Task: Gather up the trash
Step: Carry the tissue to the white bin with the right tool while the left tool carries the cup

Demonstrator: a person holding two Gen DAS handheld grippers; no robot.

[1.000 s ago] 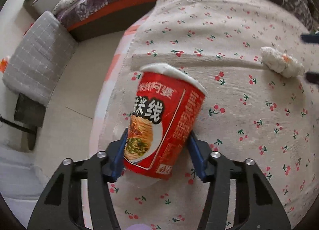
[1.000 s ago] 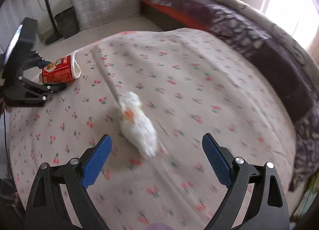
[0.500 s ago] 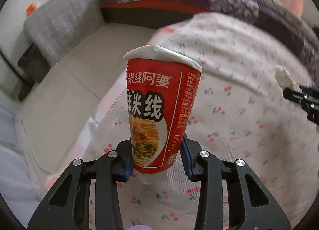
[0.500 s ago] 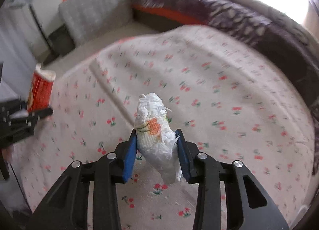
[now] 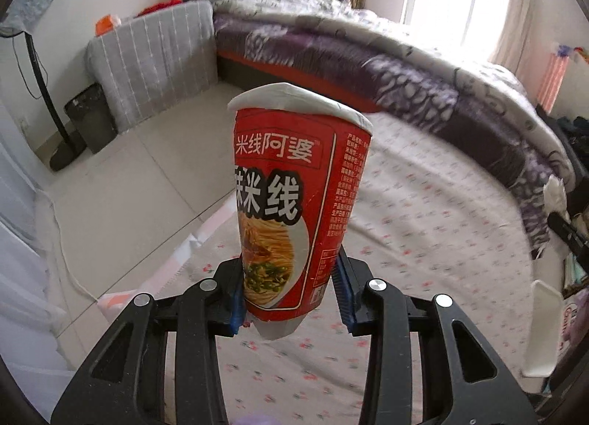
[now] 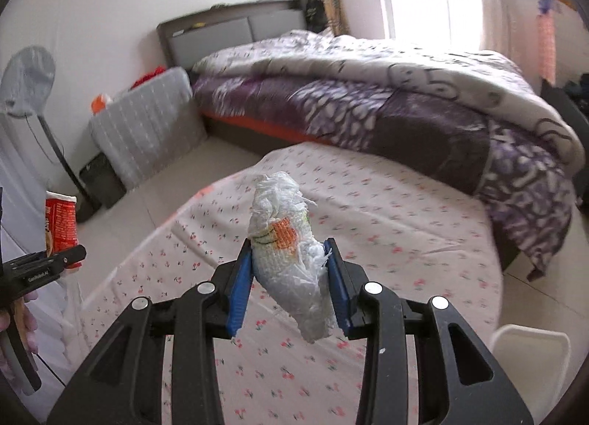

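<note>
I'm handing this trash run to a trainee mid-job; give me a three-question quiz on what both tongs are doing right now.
1. True or false: the left tongs grip the red noodle cup near its rim.
2. What do the right tongs hold? A) a bottle B) a crumpled white tissue wad C) nothing
3. Fill in: both items hang above the cloth printed with small red ______.

Key: 1 false, they grip near its base; 2 B; 3 cherries.
</note>
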